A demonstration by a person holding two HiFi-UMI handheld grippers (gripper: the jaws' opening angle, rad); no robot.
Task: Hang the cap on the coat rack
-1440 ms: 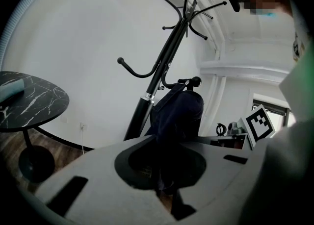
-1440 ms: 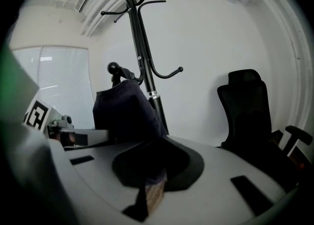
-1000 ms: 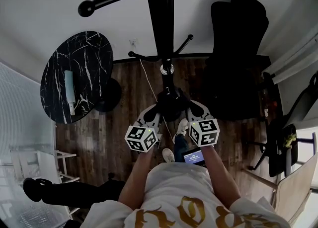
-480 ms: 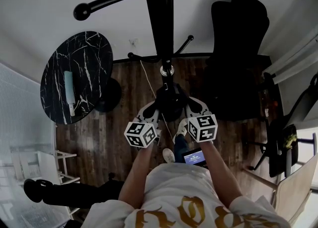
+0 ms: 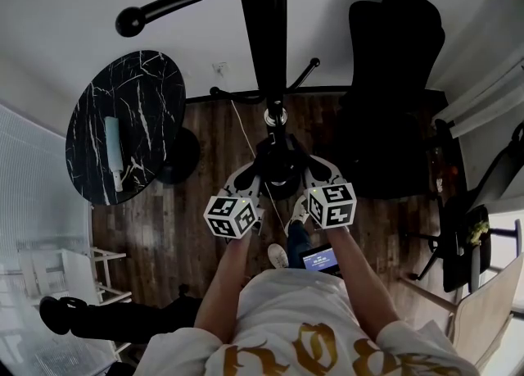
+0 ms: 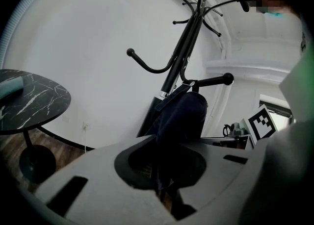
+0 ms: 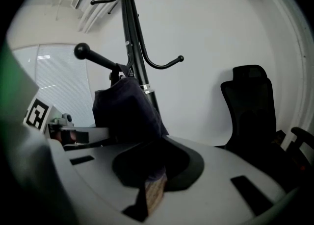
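A dark navy cap (image 5: 280,171) hangs between my two grippers, close in front of the black coat rack's pole (image 5: 264,30). My left gripper (image 5: 250,188) is shut on the cap's left side, and the fabric (image 6: 180,116) rises out of its jaws (image 6: 164,170). On the other side my right gripper (image 5: 314,182) is shut on the cap (image 7: 125,109) too, with cloth pinched between its jaws (image 7: 152,170). A ball-tipped hook (image 6: 226,78) juts from the pole just above the cap; the right gripper view shows this hook (image 7: 81,51) over the cap's crown.
A round black marble table (image 5: 127,124) with a pale roll on it stands to the left. To the right of the rack is a black office chair (image 5: 391,79). White wall lies behind the rack. More upper hooks (image 5: 131,20) branch overhead.
Both grippers have moved a little forward toward the rack's pole with the cap held between them, and drawn slightly closer together.
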